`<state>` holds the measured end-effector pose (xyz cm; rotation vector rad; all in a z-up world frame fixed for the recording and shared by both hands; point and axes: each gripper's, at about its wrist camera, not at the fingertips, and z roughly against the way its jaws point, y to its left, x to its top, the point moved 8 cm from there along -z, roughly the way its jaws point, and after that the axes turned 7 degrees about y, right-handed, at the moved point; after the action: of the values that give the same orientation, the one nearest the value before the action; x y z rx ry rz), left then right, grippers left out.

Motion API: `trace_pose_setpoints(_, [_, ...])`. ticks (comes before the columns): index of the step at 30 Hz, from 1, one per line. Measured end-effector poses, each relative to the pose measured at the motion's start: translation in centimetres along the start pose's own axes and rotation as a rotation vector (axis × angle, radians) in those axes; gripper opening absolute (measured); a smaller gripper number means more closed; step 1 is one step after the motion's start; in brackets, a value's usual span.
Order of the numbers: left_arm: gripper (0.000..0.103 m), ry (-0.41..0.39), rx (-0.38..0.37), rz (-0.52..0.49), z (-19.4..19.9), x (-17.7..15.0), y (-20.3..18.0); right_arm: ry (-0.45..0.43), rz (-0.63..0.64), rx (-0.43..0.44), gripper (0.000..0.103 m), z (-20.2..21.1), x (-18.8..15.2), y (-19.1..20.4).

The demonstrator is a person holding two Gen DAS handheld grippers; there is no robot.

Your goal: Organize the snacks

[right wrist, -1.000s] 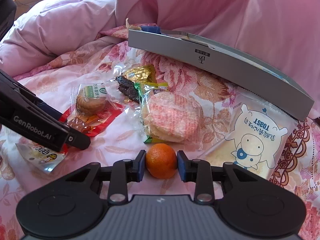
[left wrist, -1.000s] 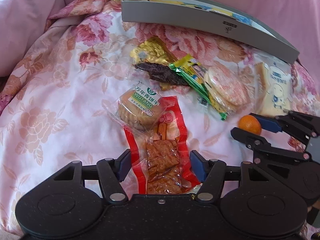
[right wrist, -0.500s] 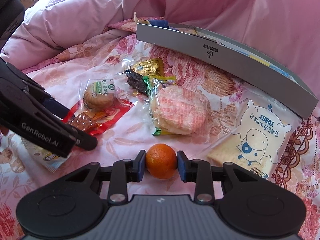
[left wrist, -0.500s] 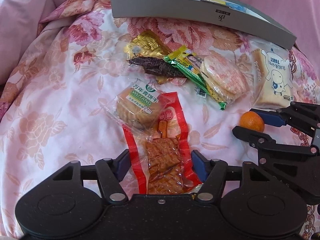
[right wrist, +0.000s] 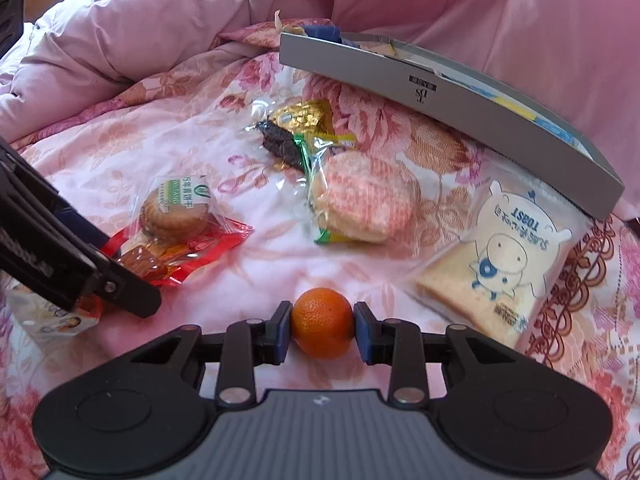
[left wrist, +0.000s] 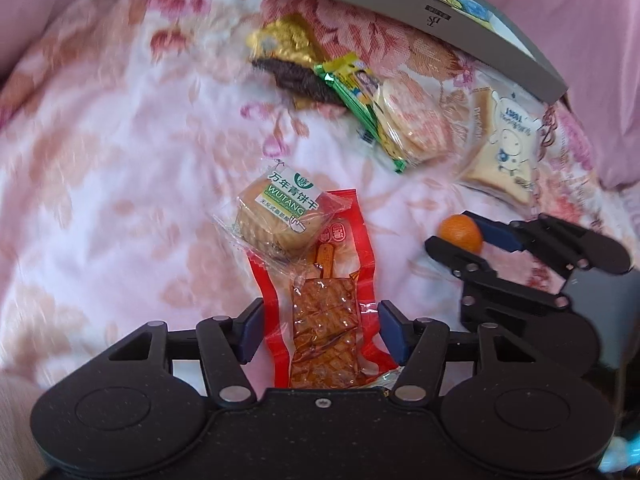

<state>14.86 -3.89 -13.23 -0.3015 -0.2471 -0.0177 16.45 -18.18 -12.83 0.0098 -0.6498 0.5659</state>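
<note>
A red packet of brown dried tofu [left wrist: 324, 320] lies on the flowered bedspread. My left gripper [left wrist: 320, 332] straddles its near end. The jaws are closing and the pads stand close beside the packet's edges without clearly pressing it. A round biscuit in a clear green-labelled wrapper [left wrist: 280, 220] rests on the packet's far end. My right gripper [right wrist: 322, 332] is shut on a small orange [right wrist: 322, 322], low over the bedspread. The same orange [left wrist: 460, 232] shows at the right of the left wrist view. A long grey box [right wrist: 440, 92] with snacks inside lies at the back.
Between me and the box lie a toast packet with a cartoon cow [right wrist: 500, 256], a pink-striped rice cracker pack [right wrist: 360, 200], a gold wrapper [left wrist: 288, 40] and a dark snack [left wrist: 292, 76]. A small white packet [right wrist: 52, 316] lies under the left gripper's finger [right wrist: 120, 284]. Pink quilts rise behind.
The left gripper's jaws have narrowed around the red packet, and its view has swung and tilted, blurring the bedspread. The right gripper keeps its hold on the orange in the same place.
</note>
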Motion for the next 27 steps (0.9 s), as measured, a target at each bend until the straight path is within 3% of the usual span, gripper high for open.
trace_pose_setpoints(7, [0.056, 0.031, -0.084, 0.051, 0.6, -0.9, -0.2, -0.025, 0.103, -0.114, 0.037, 1.0, -0.3, 0.3])
trace_pose_setpoints(14, [0.052, 0.009, -0.137, 0.036, 0.8, -0.8, -0.8, -0.028, 0.101, -0.115, 0.037, 1.2, -0.4, 0.2])
trace_pose_setpoints(27, [0.047, -0.036, -0.167, 0.007, 1.0, -0.4, -1.2, -0.045, 0.091, -0.118, 0.037, 1.3, -0.1, 0.0])
